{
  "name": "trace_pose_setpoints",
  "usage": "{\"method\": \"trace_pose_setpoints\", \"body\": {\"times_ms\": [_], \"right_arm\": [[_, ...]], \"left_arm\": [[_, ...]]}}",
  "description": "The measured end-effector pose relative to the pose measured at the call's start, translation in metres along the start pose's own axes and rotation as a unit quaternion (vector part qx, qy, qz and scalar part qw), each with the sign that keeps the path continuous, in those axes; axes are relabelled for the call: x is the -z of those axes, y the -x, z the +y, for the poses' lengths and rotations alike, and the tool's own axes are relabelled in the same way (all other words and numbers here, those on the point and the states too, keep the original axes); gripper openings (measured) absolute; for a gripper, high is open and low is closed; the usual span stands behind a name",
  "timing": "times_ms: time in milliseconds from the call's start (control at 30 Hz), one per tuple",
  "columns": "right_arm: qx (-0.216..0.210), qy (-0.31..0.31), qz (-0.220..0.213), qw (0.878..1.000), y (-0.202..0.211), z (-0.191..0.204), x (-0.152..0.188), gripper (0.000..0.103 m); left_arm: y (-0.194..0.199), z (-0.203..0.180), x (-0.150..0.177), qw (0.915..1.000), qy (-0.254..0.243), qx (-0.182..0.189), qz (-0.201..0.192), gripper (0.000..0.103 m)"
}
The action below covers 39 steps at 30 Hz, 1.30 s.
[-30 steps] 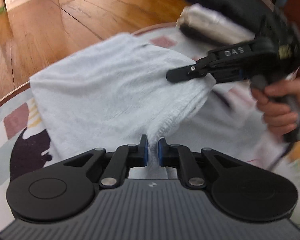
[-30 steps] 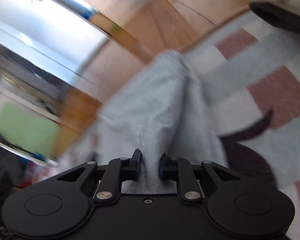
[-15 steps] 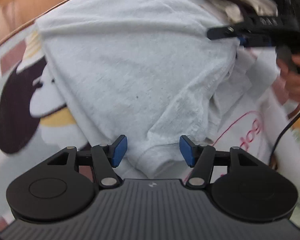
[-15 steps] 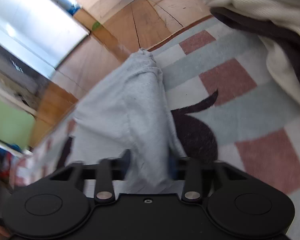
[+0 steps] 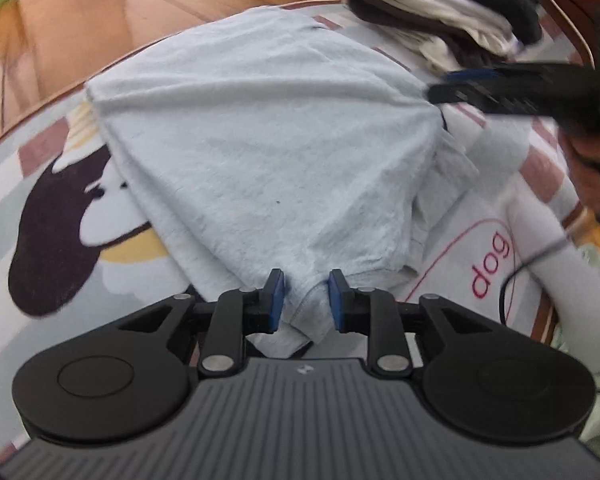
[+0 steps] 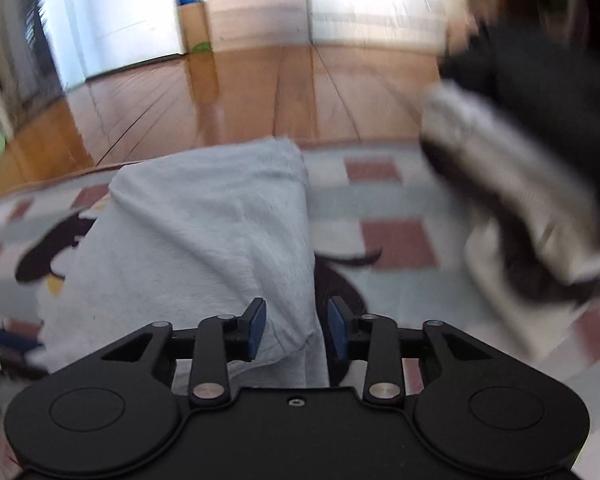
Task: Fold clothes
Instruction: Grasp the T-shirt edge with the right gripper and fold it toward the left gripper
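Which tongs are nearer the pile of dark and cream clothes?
Right. The right tongs sit at the grey shirt's edge beside the pile; the left tongs are at the shirt's opposite corner.

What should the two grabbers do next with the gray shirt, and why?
Probably pull both back off the gray shirt. The left gripper and right gripper stand open, and the shirt already lies folded over on the rug, so nothing is left to hold.

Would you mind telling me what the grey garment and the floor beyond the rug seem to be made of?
Garment: soft knit, probably cotton jersey, matte; it creases and drapes limply, with a heathered fleck. Floor: wood planks, glossy, likely varnished; seams and window glare show.
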State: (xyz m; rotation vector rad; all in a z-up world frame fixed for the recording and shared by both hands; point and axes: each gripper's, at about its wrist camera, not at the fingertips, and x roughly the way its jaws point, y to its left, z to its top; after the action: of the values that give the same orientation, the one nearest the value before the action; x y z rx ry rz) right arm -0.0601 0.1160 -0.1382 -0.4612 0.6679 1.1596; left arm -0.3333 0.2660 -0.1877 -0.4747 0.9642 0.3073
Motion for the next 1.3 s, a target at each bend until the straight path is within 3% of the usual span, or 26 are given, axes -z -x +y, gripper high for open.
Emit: {"method": "trace_pose_setpoints", "body": {"times_ms": [100,200,300,400,500,600,733,800,900,1000,1200,1300], "right_arm": [[-0.096,0.015,-0.009,0.995,0.015,0.009,0.002,0.049],[-0.202,0.062,0.018,0.977,0.014,0.034,0.007,0.049],[-0.245,0.149,0.043,0.957,0.006,0.069,0.017,0.052],[-0.254,0.220,0.058,0.940,-0.003,0.098,0.024,0.057],[-0.234,0.263,0.043,0.935,-0.014,0.117,0.030,0.057],[-0.241,0.266,0.033,0.933,-0.017,0.124,0.028,0.025],[-0.260,0.226,0.033,0.938,-0.007,0.116,0.030,0.013],[-0.270,0.206,0.044,0.940,-0.003,0.110,0.033,0.011],[-0.260,0.203,0.053,0.943,-0.003,0.109,0.035,0.011],[-0.264,0.185,0.053,0.945,-0.002,0.105,0.033,0.011],[-0.309,0.108,0.053,0.943,-0.003,0.085,0.026,0.011],[-0.306,0.076,0.041,0.948,-0.007,0.075,0.027,0.011]], "left_arm": [[0.002,0.010,0.004,0.9986,0.046,0.028,-0.004,0.031],[0.000,0.017,0.008,0.9969,0.067,0.040,-0.004,0.028],[0.000,0.016,0.007,0.9969,0.063,0.046,-0.009,0.015],[0.002,0.021,0.004,0.9940,0.081,0.071,-0.017,0.014],[0.002,0.025,0.003,0.9924,0.093,0.078,-0.014,0.013],[0.007,0.024,0.002,0.9921,0.097,0.076,-0.021,0.011],[0.013,0.037,0.001,0.9845,0.138,0.106,-0.020,0.012],[0.013,0.045,-0.001,0.9841,0.149,0.095,-0.018,0.012],[0.020,0.067,-0.019,0.9859,0.155,0.044,-0.044,0.017],[0.019,0.099,-0.047,0.9826,0.165,0.017,-0.084,0.035],[-0.023,0.141,-0.107,0.9843,0.133,-0.057,-0.101,0.047],[-0.042,0.162,-0.127,0.9800,0.154,-0.058,-0.112,0.049]]}}
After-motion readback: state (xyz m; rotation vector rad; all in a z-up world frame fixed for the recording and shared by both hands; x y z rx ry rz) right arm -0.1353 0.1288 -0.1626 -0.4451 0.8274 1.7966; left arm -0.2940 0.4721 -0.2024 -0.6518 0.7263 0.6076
